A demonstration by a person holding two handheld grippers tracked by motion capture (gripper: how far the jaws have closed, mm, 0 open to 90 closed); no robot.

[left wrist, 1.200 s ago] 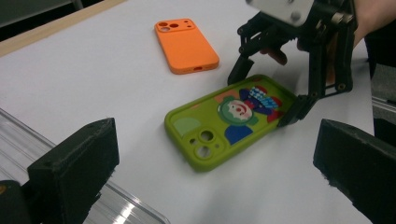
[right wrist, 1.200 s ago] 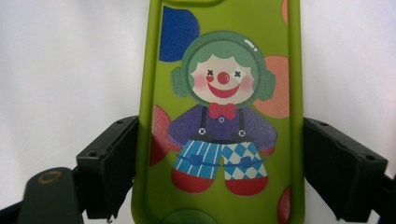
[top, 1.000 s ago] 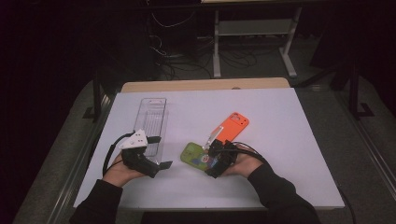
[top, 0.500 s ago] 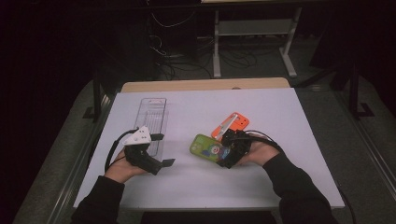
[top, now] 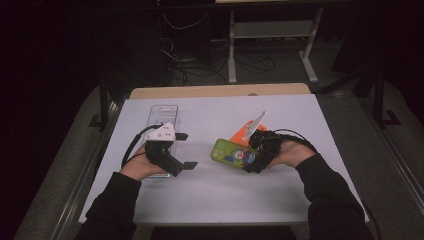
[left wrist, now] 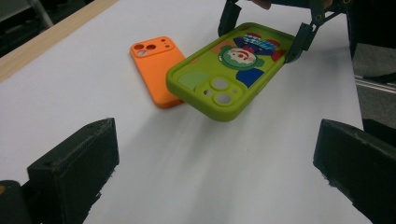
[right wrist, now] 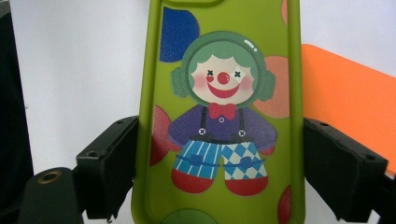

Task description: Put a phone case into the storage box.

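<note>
Green phone case (top: 233,153) with a clown printed on its back sits clamped across its width in the right tool (top: 256,156), the two black jaws pressing on its long edges — the right gripper view shows a pad hard against each side of the case (right wrist: 219,116). In the left gripper view the case (left wrist: 229,70) hangs clear of the desk (top: 300,115), tilted, its camera-cutout end lowest and pointing toward the left tool, with a shadow on the white surface beneath it. An orange phone case (left wrist: 156,70) lies flat on the desk just beside and partly behind the green one; in the high view only a slip of orange (top: 240,134) shows past the right hand (top: 287,152).

Left tool (top: 182,150) is held near the desk's left side, well apart from the green case, its jaws wide open with nothing between them — in its own view the two black pads stand at the far left and far right of the lower edge, bare white desk in the gap. A clear plastic tray (top: 164,111) lies on the desk just beyond the left hand (top: 145,165). Both dark sleeves come in from the near edge.
</note>
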